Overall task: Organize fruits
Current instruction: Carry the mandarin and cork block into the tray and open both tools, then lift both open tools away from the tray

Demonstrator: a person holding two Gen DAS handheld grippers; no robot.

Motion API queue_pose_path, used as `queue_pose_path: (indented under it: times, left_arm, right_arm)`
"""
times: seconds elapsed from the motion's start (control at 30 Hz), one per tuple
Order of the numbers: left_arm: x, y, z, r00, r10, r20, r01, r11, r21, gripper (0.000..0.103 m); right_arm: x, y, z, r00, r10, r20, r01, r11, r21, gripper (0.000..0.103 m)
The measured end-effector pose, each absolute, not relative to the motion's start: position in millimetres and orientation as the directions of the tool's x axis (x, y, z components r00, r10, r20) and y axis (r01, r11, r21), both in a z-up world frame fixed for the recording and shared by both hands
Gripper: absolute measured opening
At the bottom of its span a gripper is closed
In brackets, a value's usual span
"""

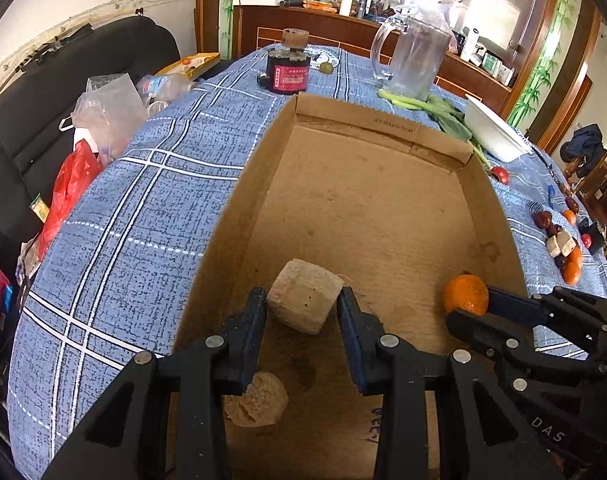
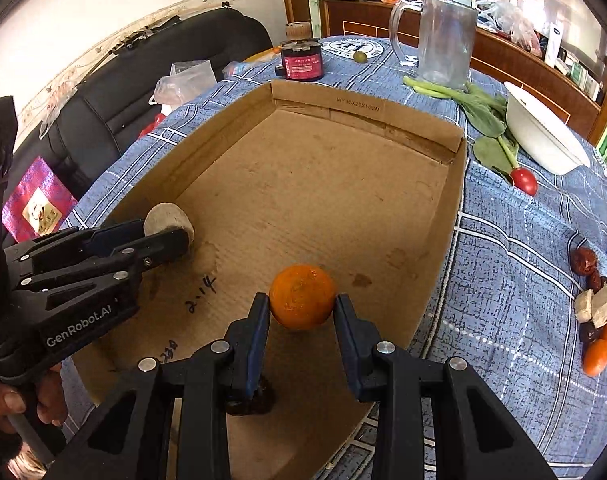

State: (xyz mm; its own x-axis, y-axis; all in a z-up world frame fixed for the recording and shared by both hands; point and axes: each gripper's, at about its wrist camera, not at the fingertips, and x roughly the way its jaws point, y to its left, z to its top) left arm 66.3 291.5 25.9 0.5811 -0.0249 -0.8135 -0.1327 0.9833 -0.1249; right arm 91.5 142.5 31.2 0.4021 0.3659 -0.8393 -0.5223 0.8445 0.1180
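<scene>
1. Blue checked cloth covers the table, and a big cardboard box lies open on it.
2. The left gripper is pinching a pale chunk of fruit low over the box floor.
3. The right gripper is pinching an orange, also low over the box floor.
4. Another pale piece already lies in the box near the left gripper. Something dark sits under the right gripper, but I cannot tell what it is.
5. So I think the job has only just started. Two fruits look ready to be set down in the box.
6. More is left outside. A pile of small fruits waits on the cloth to the right of the box. A red fruit lies by the white bowl, and a small green one sits far back near the clear jug.
</scene>
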Motion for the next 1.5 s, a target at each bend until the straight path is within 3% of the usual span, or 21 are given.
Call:
queue_pose_path:
  times: [0.17, 0.3, 0.4, 0.5, 0.77, 0.97, 1.2, 1.5]
  left_arm:
    - [65.7, 290.6, 27.0, 0.575, -0.012, -0.818, -0.139, 0.984, -0.112, 0.035]
    - [62.9, 291.6, 28.6, 0.574, 0.004, -0.819, -0.148, 0.984, -0.099, 0.036]
    - [57.9, 292.2, 34.0, 0.588, 0.021, -0.809, -0.156, 0.984, -0.088, 0.037]
    - [49.3, 291.5, 42.0, 0.610, 0.049, -0.791, -0.167, 0.984, -0.068, 0.046]
    - [26.6, 289.3, 53.4, 0.635, 0.087, -0.767, -0.205, 0.977, -0.059, 0.053]
    - [8.6, 272.6, 61.1, 0.656, 0.100, -0.748, -0.224, 0.972, -0.066, 0.066]
    - [-3.0, 236.5, 75.3, 0.691, 0.106, -0.715, -0.212, 0.975, -0.061, 0.083]
    - [-4.7, 161.7, 90.8, 0.728, 0.029, -0.685, -0.105, 0.992, -0.069, 0.086]
  right_arm:
    - [91.4, 143.8, 31.1, 0.395, 0.360, -0.845, -0.526, 0.843, 0.113, 0.039]
    - [88.5, 142.5, 34.3, 0.413, 0.349, -0.841, -0.518, 0.850, 0.098, 0.055]
    - [85.2, 140.1, 37.8, 0.424, 0.347, -0.837, -0.516, 0.852, 0.091, 0.056]
    - [80.9, 138.1, 42.9, 0.432, 0.345, -0.833, -0.516, 0.853, 0.086, 0.056]
    - [59.0, 124.0, 60.3, 0.470, 0.340, -0.815, -0.511, 0.857, 0.063, 0.056]
    - [37.5, 91.8, 69.9, 0.489, 0.328, -0.808, -0.470, 0.879, 0.073, 0.063]
    - [13.9, 37.9, 75.9, 0.523, 0.282, -0.804, -0.388, 0.919, 0.069, 0.081]
    - [-14.1, -48.9, 77.2, 0.558, 0.224, -0.799, -0.251, 0.963, 0.095, 0.082]
